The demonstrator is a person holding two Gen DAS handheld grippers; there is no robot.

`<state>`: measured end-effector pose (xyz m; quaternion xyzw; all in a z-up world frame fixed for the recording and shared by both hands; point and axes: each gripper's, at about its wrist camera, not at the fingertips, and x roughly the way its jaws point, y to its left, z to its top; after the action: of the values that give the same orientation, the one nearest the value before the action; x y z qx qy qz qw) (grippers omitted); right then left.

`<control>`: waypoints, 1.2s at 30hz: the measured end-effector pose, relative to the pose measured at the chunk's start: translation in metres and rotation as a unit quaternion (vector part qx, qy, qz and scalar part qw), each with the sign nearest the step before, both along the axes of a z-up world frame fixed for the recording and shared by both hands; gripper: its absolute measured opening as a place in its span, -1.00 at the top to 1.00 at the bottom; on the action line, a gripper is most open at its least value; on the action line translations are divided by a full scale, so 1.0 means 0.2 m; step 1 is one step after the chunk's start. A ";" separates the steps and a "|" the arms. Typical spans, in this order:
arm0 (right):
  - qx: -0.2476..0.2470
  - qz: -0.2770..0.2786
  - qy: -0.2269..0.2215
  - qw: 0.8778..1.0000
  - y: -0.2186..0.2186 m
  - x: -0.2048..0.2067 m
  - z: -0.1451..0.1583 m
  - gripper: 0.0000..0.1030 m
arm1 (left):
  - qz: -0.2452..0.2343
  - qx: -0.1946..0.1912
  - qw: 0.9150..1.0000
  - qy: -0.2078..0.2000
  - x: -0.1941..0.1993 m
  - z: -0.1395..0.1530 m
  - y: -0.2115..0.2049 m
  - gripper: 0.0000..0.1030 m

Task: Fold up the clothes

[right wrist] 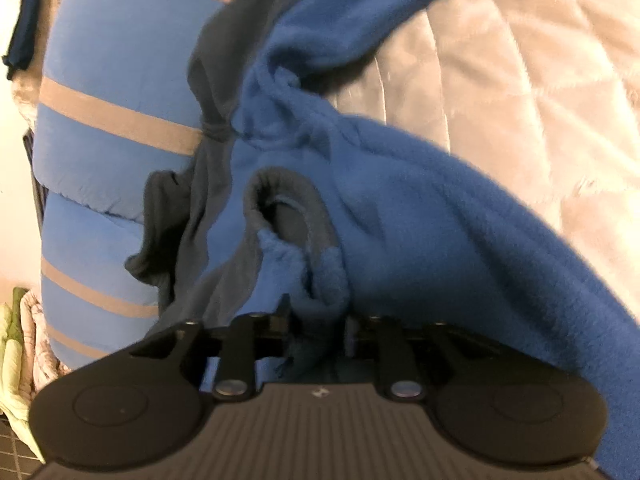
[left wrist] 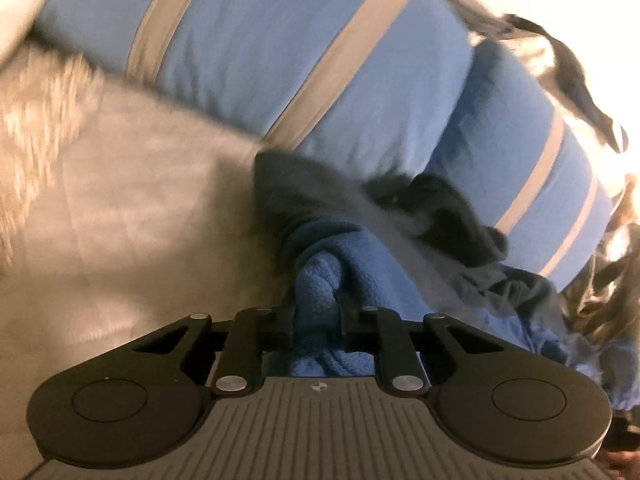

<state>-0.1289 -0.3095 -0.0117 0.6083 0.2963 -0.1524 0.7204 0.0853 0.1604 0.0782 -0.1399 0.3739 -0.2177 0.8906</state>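
Both wrist views close above fleece [left wrist: 320,280]

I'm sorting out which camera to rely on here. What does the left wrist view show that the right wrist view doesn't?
Only the left wrist view shows the left claw shut on a bunch of the blue fleece garment, and dark-and-white patterned fabric at the upper right.

Only the right wrist view shows the right claw with fleece between its fingers, the garment's grey cuff opening, and light green fabric at the lower left.

Both show the fleece, the blue striped pillow, and the beige quilted bedcover.
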 end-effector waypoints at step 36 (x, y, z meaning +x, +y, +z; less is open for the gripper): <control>-0.415 0.420 -0.039 0.806 1.29 1.59 0.75 0.69 | -0.106 0.488 0.785 -0.366 -0.81 -0.21 -0.84 0.71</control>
<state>0.1882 -0.0523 0.1381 0.0725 0.4032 0.0801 0.9087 -0.0766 -0.0066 0.0356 0.4444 0.0885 -0.1336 0.8814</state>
